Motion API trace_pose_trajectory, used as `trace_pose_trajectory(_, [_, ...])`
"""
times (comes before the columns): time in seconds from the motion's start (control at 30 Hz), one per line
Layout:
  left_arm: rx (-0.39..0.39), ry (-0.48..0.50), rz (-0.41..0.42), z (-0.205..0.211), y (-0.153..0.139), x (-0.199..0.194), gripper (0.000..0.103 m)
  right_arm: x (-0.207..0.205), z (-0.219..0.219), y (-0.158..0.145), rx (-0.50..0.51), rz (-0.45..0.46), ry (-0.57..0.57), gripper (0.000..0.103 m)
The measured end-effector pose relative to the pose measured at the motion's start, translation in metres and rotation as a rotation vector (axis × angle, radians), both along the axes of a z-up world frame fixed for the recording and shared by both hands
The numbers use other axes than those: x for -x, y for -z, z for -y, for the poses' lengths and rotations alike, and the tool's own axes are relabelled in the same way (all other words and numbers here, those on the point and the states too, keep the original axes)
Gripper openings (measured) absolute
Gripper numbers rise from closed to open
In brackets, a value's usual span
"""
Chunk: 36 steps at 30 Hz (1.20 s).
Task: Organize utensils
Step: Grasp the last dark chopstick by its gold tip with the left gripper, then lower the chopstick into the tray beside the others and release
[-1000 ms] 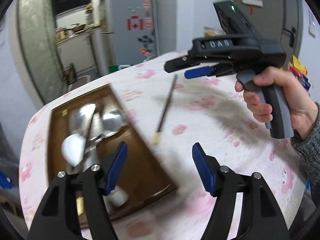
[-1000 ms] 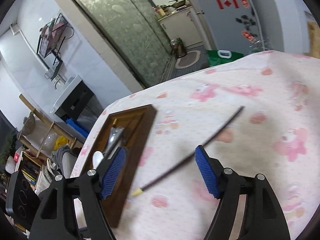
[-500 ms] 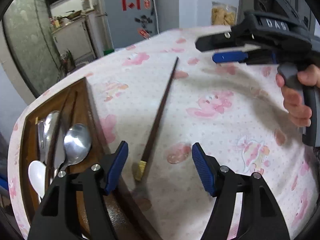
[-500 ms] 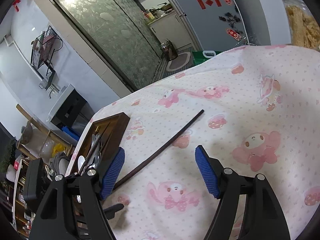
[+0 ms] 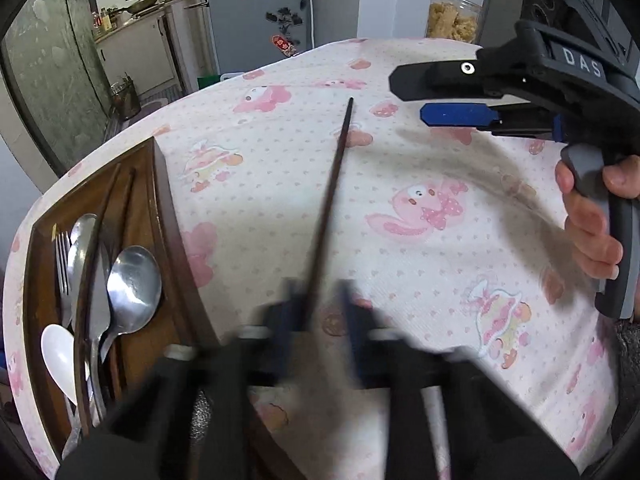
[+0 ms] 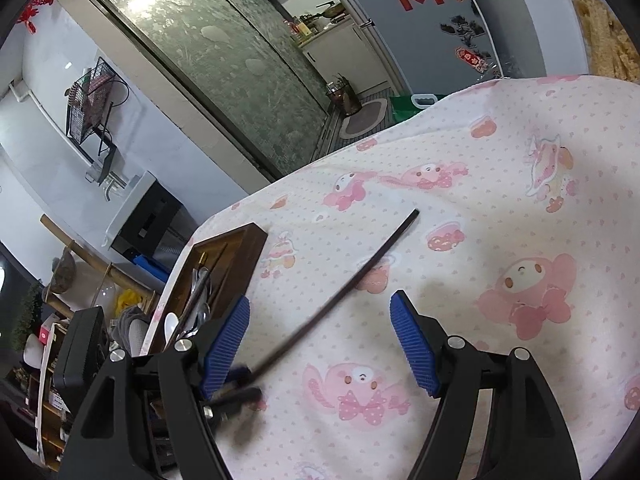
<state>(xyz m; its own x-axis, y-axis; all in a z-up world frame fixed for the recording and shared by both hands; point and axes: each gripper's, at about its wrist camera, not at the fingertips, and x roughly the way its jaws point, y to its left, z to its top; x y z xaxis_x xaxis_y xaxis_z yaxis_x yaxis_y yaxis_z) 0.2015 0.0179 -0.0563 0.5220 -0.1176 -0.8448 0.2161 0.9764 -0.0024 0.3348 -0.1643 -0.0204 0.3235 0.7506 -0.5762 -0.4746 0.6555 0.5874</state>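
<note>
A dark chopstick (image 5: 333,184) lies on the pink cartoon tablecloth, also seen in the right wrist view (image 6: 352,284). My left gripper (image 5: 318,312) is blurred with motion, its jaws narrowed around the chopstick's near end; contact is unclear. It also shows in the right wrist view (image 6: 240,384). A dark wooden tray (image 5: 160,184) at the left holds spoons (image 5: 132,284), a fork, a knife, a white spoon and a chopstick. My right gripper (image 6: 320,340) is open and empty, hovering above the cloth at the right (image 5: 456,114).
The tray also shows in the right wrist view (image 6: 248,256) near the table's left edge. A jar of snacks (image 5: 452,20) stands at the table's far edge. A fridge and kitchen lie beyond.
My left gripper has moved from over the tray to the chopstick's near end and its jaws have narrowed around it. The right gripper has drawn back to the right.
</note>
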Motion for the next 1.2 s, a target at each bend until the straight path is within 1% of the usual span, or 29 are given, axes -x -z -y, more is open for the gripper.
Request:
trace_pose_trajectory(0.1, [-0.031,0.016,0.017,0.006,0.000,0.006,0.007,0.001,-0.004,0.003,0.000,-0.021,-0.006,0.074])
trace_pose_trajectory(0.23, [0.004,0.023,0.034,0.010,-0.005,0.017,0.006,-0.001,-0.012,0.011,-0.014,-0.069,-0.014,0.074])
trace_pose_trajectory(0.3, [0.022,0.023,0.058,0.012,-0.011,0.025,0.006,-0.004,-0.019,0.015,-0.016,-0.089,-0.013,0.073])
trace_pose_trajectory(0.37, [0.044,0.020,0.070,0.010,-0.017,0.032,0.006,-0.008,-0.024,0.021,-0.007,-0.109,-0.009,0.062])
trace_pose_trajectory(0.4, [0.052,0.017,0.083,0.009,-0.021,0.036,0.006,-0.010,-0.027,0.024,-0.011,-0.126,-0.001,0.059])
trace_pose_trajectory(0.47, [0.087,0.028,0.087,0.004,-0.027,0.044,0.006,-0.011,-0.029,0.026,-0.043,-0.142,0.000,0.043])
trace_pose_trajectory(0.5, [0.091,0.029,0.091,0.003,-0.028,0.046,0.006,-0.010,-0.031,0.026,-0.063,-0.149,-0.008,0.040])
trace_pose_trajectory(0.53, [0.088,0.034,0.094,0.001,-0.030,0.049,0.006,-0.010,-0.032,0.026,-0.071,-0.154,-0.011,0.035])
trace_pose_trajectory(0.57, [0.089,0.036,0.097,0.001,-0.030,0.051,0.006,-0.008,-0.034,0.026,-0.077,-0.156,-0.011,0.025])
trace_pose_trajectory(0.63, [0.096,0.021,0.107,-0.005,-0.032,0.057,0.006,-0.005,-0.039,0.020,-0.064,-0.131,-0.010,0.016])
trace_pose_trajectory(0.83, [0.109,-0.007,0.143,-0.025,-0.042,0.078,0.006,0.015,-0.070,-0.009,-0.028,-0.059,-0.044,0.015])
trace_pose_trajectory(1.0, [0.112,-0.053,0.173,-0.059,-0.057,0.106,0.006,0.036,-0.115,-0.032,-0.006,-0.012,-0.101,0.015])
trace_pose_trajectory(1.1, [0.110,-0.087,0.181,-0.078,-0.061,0.122,0.006,0.047,-0.146,-0.040,0.007,0.003,-0.140,0.015])
trace_pose_trajectory(1.2, [0.107,-0.127,0.182,-0.100,-0.061,0.135,0.006,0.054,-0.174,-0.040,0.014,0.005,-0.172,0.015])
